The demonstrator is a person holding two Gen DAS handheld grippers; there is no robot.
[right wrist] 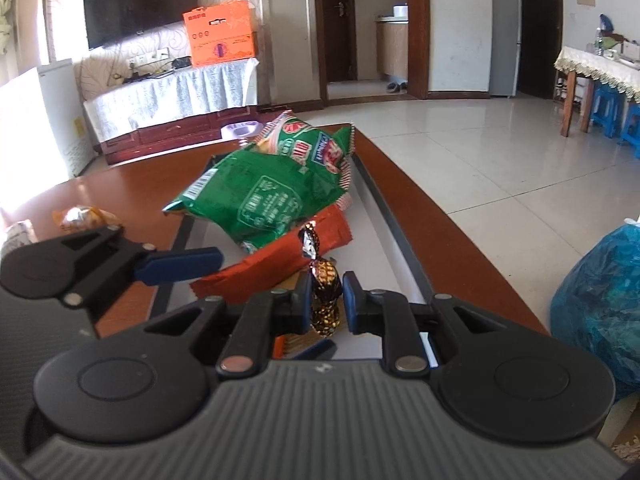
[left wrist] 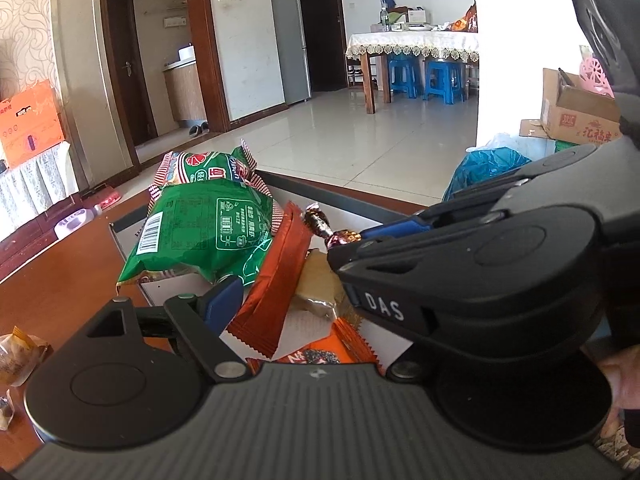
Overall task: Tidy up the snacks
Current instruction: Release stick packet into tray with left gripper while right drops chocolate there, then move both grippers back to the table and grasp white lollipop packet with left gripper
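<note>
Wooden table (right wrist: pixel 100 184) carries a shallow grey-rimmed tray (right wrist: pixel 384 208), the landmark here. Green snack bags (right wrist: pixel 260 196) are piled at tray's far end, w/ an orange-red packet (right wrist: pixel 280 258) lying just nearer than them. Left gripper (left wrist: pixel 280 276) tilts down over tray's near-left part, jaws wide, nothing clamped; its blue finger (right wrist: pixel 180 266) sits at tray's left rim. Right gripper (right wrist: pixel 326 300) also pitches down over tray's near end, jaws narrow, pinching a brown-gold wrapped candy (right wrist: pixel 325 300) upright, twisted top poking up.
</note>
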